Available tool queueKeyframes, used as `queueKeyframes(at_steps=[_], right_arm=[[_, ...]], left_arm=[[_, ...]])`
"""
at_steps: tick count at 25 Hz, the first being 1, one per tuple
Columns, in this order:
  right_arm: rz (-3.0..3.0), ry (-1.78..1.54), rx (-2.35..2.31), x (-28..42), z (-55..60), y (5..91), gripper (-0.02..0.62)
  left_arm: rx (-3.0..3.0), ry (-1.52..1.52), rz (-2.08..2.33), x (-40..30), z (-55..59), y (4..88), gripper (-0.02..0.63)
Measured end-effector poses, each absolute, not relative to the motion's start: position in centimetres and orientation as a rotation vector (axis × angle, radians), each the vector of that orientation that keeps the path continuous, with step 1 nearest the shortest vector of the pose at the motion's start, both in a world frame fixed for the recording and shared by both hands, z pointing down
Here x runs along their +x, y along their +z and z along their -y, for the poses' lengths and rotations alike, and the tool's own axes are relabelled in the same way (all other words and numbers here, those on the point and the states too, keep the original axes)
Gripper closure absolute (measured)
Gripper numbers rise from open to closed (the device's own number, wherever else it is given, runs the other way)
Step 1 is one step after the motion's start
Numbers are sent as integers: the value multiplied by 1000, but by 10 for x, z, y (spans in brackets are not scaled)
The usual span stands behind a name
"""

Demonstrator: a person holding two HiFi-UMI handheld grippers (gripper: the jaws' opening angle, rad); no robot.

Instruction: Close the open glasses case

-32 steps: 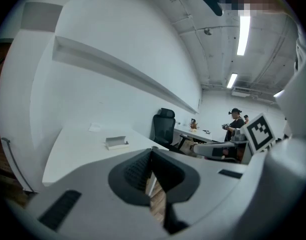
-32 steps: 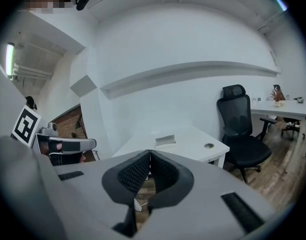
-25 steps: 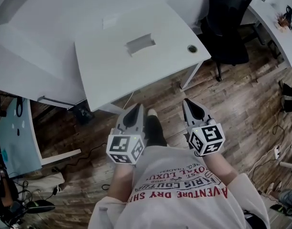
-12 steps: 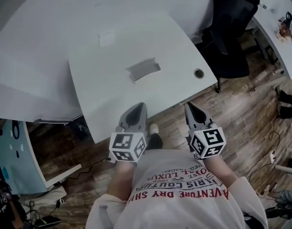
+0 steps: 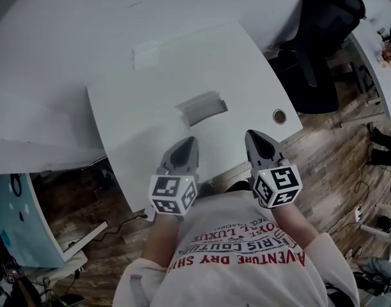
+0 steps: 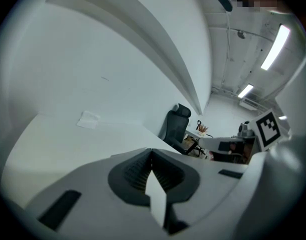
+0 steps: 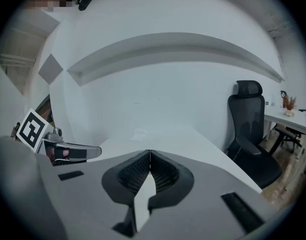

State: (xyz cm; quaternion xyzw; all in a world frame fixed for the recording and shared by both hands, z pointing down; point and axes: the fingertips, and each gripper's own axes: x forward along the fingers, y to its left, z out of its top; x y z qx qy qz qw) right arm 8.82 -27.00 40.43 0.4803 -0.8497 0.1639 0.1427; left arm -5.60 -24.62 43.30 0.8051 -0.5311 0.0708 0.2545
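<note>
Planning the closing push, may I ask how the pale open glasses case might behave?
The pale open glasses case looks small, probably light, so may slide on the smooth white table. Its boxy shape probably won't roll.

The left gripper (image 5: 187, 146) is held low in front of the body and points toward 1 o'clock, jaws pressed together on nothing. The right gripper (image 5: 253, 138) points toward 11 o'clock, jaws likewise together.
</note>
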Motion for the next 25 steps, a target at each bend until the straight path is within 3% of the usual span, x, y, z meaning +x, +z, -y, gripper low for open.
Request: queueKeyframes(at_steps=[13,25], right_arm=[[2463,534,1075,46,342,461,583],[2438,554,758,38,396,505,583]], left_arm=[[1883,316,1561,-86,276,515,601],[1609,331,1645,-71,296,572,601]])
